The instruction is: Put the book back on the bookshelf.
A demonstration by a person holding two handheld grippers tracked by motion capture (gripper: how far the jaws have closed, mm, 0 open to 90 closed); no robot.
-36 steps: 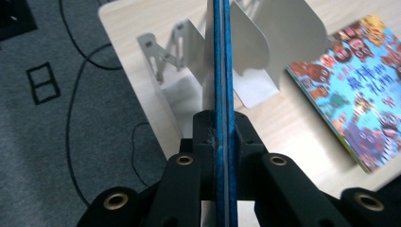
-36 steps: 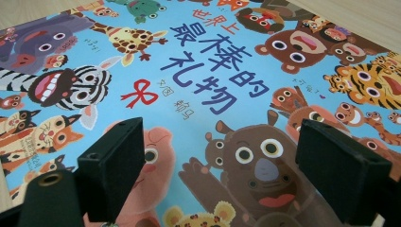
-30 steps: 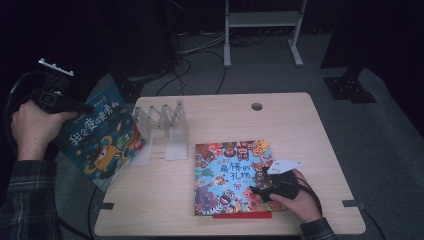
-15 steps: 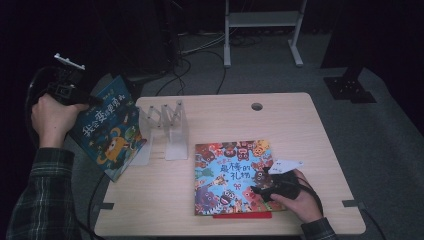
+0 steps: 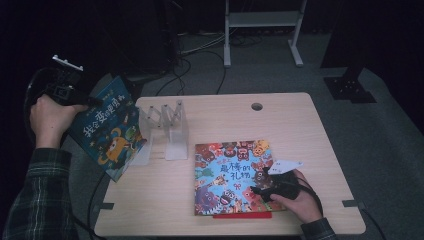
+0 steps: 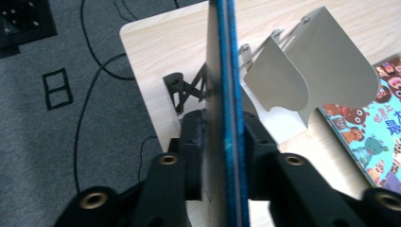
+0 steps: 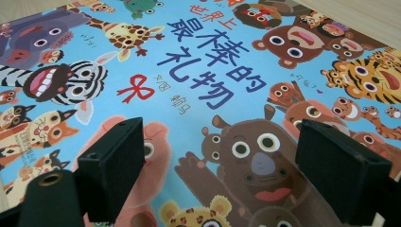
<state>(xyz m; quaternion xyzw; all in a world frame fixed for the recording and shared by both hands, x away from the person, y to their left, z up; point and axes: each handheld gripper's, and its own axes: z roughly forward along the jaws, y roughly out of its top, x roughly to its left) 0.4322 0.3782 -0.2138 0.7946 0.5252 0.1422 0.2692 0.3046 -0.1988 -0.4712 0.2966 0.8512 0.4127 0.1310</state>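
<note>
We see a pale wood-grain counter [image 5: 300,150] with rounded corners and a round cable hole near its far edge, standing on grey carpet [image 5: 390,130] in a dim room. Black cables run across the floor behind it, and a white metal frame [image 5: 260,20] stands farther back.

At the counter's left edge stands a rack [image 5: 162,127] of thin, frosted, curved dividers joined by a folding scissor link. In the left gripper view the dividers look smooth and matte, with rounded tops.

The left claw [image 6: 222,142] grips a thin blue picture book [image 5: 107,130], its black pads on either face of the book. Its jaws have just been opening a little, with the book between them. The book hangs tilted off the counter's left side, just beside the rack, its glossy cover showing cartoon creatures and large pale characters.

A second picture book [image 5: 232,175] lies flat near the counter's front edge, with a red strip showing beneath its near edge. Its cover is bright blue and crowded with cartoon animals. The right claw [image 7: 217,161] rests low over this cover, its blocky black jaws standing apart with nothing between them.
</note>
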